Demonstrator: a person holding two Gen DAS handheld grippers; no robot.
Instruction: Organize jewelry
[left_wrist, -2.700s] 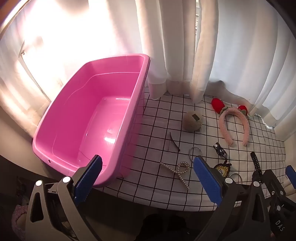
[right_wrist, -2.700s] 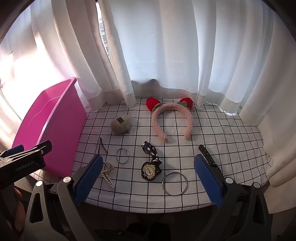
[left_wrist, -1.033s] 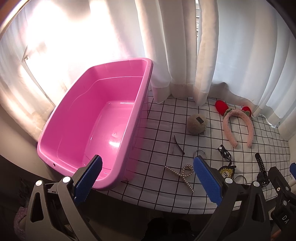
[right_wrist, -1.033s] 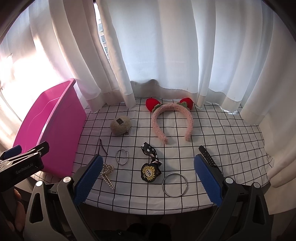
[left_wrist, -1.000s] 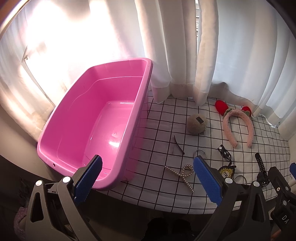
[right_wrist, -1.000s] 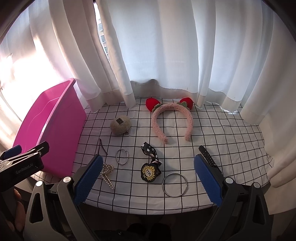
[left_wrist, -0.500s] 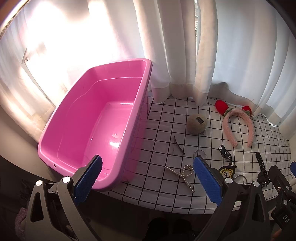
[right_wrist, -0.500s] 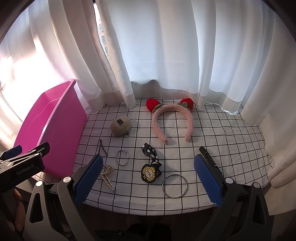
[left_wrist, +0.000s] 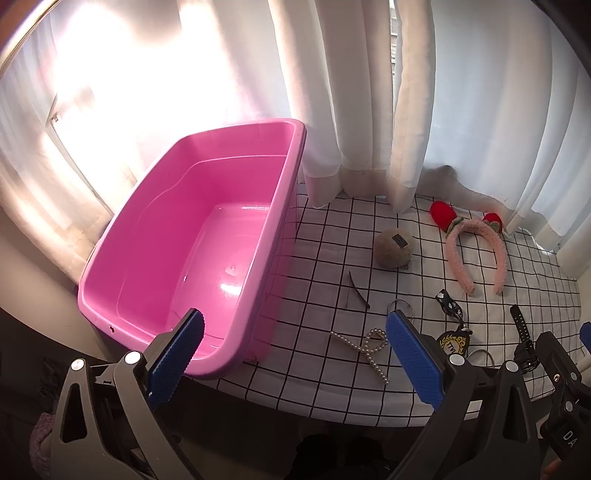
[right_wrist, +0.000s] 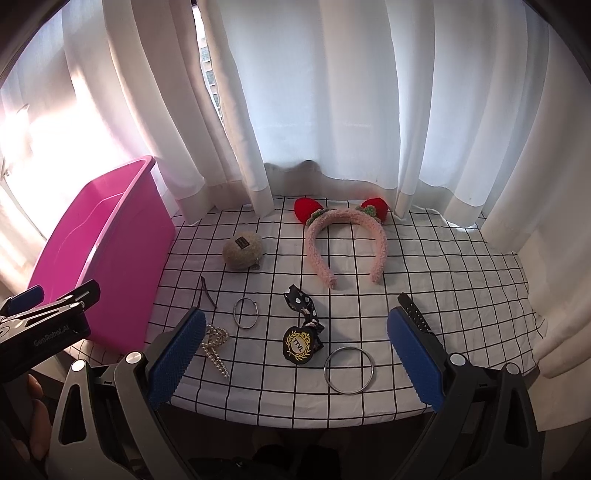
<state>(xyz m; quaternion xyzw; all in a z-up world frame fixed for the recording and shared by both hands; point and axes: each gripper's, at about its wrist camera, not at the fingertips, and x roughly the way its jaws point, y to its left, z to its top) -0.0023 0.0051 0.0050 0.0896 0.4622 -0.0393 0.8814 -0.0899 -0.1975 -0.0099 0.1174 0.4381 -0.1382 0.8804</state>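
Right wrist: bangle (right_wrist: 349, 370) between fingers (right_wrist: 415, 350).

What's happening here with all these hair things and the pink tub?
A person holds a two-finger tool in each hand, tidying accessories. Both the left tool and right tool are open, holding nothing. The pink tub is empty. The fuzzy headband, bangles and pearl clip lie on the checked cloth.

Checked table (right_wrist: 461, 295) — jewelry, pink bin (left_wrist: 192, 236)
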